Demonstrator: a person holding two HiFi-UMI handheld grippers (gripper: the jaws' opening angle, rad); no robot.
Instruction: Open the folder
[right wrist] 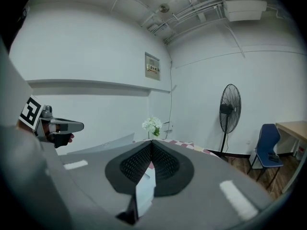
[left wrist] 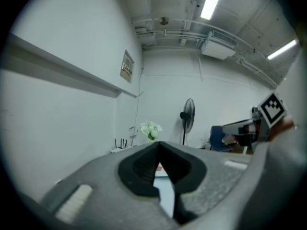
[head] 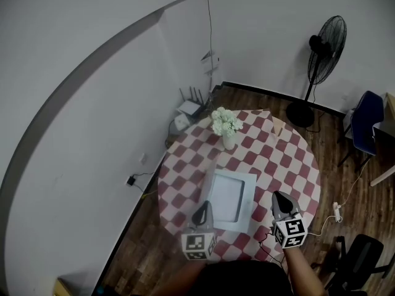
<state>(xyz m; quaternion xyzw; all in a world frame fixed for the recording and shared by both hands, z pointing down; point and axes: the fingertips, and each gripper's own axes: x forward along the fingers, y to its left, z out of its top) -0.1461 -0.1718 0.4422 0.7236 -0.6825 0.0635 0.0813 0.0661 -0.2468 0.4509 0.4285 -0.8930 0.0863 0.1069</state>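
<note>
**Item: folder** (head: 231, 199). Pale, rectangular, lying flat and closed on the round table with a red-and-white check cloth (head: 290, 165), on its near half, in front of a vase of white flowers (head: 226, 126).

**Handling (judged):** light, thin, fairly stiff, with a smooth cover likely to slip. Lift the cover at its free edge while the back is pinned down. Which side carries the spine cannot be told.

**Tools:** left gripper (head: 203, 209) and right gripper (head: 279, 200) sit on either side of the folder's near edge. Both have their jaws pressed together and hold nothing.

**Markings:** no legible writing on the folder. The wall plaque (right wrist: 152, 66) is unreadable.
</note>
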